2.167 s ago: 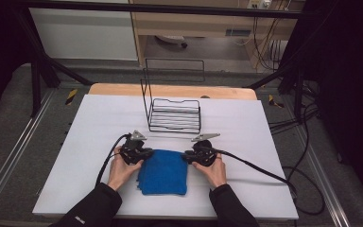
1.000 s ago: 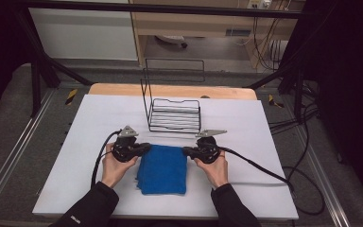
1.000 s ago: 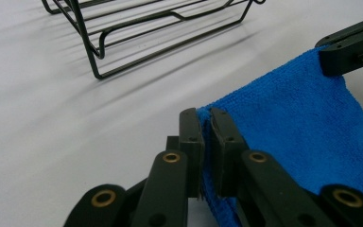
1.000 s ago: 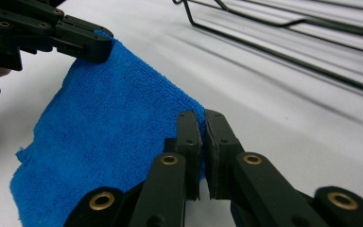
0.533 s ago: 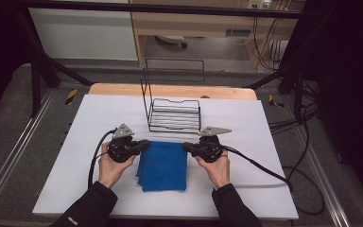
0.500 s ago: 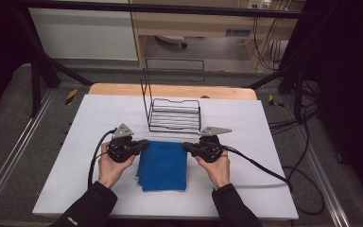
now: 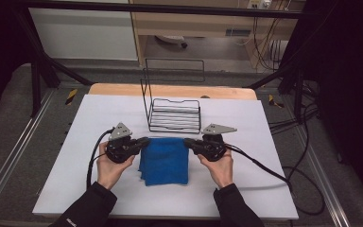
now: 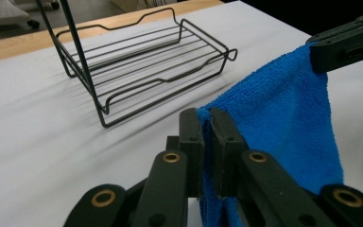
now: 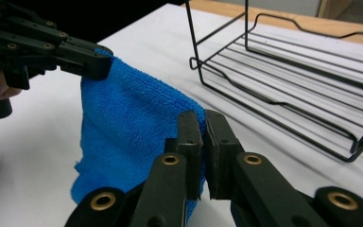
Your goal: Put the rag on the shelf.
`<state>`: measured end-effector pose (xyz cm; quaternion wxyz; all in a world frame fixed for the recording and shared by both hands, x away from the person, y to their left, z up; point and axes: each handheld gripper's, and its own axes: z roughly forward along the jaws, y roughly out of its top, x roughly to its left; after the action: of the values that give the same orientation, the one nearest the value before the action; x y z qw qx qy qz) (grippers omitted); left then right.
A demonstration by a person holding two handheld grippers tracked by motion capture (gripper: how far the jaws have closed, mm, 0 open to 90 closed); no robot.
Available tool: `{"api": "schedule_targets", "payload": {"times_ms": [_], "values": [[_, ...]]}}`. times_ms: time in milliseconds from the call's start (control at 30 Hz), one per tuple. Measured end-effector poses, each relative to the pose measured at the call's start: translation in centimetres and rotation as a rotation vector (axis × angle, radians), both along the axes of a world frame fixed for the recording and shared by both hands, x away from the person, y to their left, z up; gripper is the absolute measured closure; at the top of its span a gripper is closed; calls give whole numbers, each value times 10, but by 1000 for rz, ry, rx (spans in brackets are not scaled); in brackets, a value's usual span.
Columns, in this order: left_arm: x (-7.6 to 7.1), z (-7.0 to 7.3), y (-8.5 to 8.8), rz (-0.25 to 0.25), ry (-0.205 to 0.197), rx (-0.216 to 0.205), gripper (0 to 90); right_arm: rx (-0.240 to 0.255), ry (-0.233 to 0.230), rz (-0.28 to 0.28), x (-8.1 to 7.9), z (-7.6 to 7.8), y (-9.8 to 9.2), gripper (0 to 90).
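A folded blue cloth (image 7: pixel 164 160) hangs between my two grippers above the white table, its far edge lifted and its near part still resting on the surface. My left gripper (image 7: pixel 144 141) is shut on the cloth's far left corner (image 8: pixel 207 116). My right gripper (image 7: pixel 187 142) is shut on the far right corner (image 9: pixel 196 113). In the left gripper view the right gripper (image 8: pixel 347 45) pinches the cloth's other top corner, and in the right gripper view the left gripper (image 9: pixel 82 56) does the same. The cloth (image 9: pixel 132 127) sags between them.
A black wire rack (image 7: pixel 175 115) with a tall wire back stands just beyond the cloth. The white table top (image 7: pixel 264 142) has bare room left and right of my hands. Cables (image 7: pixel 264 165) trail from both grippers, and a wooden strip (image 7: pixel 170 90) runs along the far edge.
Both grippers have risen and moved slightly away from the person toward the rack, lifting the cloth's far edge off the table. The jaws have stayed shut on the corners.
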<state>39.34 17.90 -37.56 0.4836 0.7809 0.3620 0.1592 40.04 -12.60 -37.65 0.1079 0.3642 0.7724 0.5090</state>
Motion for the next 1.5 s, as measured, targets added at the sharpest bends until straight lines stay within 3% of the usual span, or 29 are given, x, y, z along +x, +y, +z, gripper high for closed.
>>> {"api": "schedule_targets", "payload": {"times_ms": [933,1500], "values": [[-15,36,-7,4,-138,-79,846,46,-173,-24,-20,41,-11,865],[-9,62,-16,15,-199,-119,846,64,-282,-64,-27,67,-17,866]]}}
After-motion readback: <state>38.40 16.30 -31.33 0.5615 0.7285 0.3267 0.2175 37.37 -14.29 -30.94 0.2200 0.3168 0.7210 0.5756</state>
